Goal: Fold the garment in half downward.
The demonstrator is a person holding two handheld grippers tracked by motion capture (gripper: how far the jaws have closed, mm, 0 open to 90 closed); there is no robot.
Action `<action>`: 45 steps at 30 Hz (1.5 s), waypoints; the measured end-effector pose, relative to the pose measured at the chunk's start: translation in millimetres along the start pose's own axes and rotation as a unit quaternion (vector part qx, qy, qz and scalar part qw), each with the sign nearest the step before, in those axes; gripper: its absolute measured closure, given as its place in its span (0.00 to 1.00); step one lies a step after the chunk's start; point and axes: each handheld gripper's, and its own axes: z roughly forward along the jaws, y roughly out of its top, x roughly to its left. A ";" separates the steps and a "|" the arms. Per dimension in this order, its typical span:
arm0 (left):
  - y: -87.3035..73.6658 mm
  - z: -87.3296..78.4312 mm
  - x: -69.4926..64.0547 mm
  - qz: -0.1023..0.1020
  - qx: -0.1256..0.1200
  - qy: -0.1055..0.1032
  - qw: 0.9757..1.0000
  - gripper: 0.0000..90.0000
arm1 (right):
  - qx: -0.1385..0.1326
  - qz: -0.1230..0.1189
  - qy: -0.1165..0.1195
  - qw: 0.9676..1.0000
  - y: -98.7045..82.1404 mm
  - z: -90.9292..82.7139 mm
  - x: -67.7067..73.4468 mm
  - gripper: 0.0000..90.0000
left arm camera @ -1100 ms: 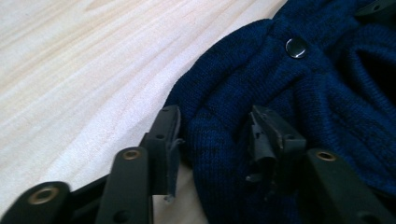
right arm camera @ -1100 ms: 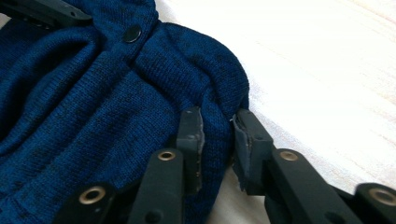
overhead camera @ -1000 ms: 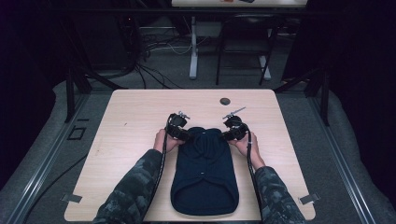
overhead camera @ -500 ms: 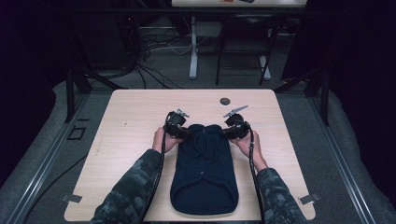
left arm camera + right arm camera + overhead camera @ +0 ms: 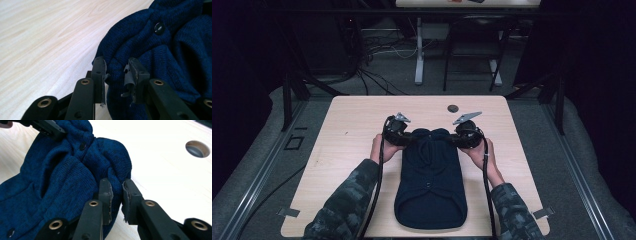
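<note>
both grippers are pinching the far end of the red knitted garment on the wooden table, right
Not quite: the knitted garment is dark blue, not red, as the left gripper view shows plainly. The rest holds: the left gripper and the right gripper each pinch its far end on the wooden table.

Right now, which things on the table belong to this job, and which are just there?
In the job:
dark blue knitted buttoned garment
left gripper, clamped on it
right gripper, clamped on it

Just there:
round hole in the light wooden tabletop
</note>
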 end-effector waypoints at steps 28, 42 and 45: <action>22.5 -43.3 -23.4 0.062 -0.033 -0.011 0.997 0.80 | -0.037 -0.028 0.013 0.999 7.1 -52.9 9.6 0.87; 33.4 -54.9 -31.9 0.083 -0.064 0.000 0.994 0.83 | -0.045 0.001 0.046 0.998 9.3 -72.0 3.1 0.85; 35.4 -57.6 -33.3 0.089 -0.072 0.002 0.993 0.83 | -0.044 0.004 0.051 0.998 10.8 -75.0 2.7 0.85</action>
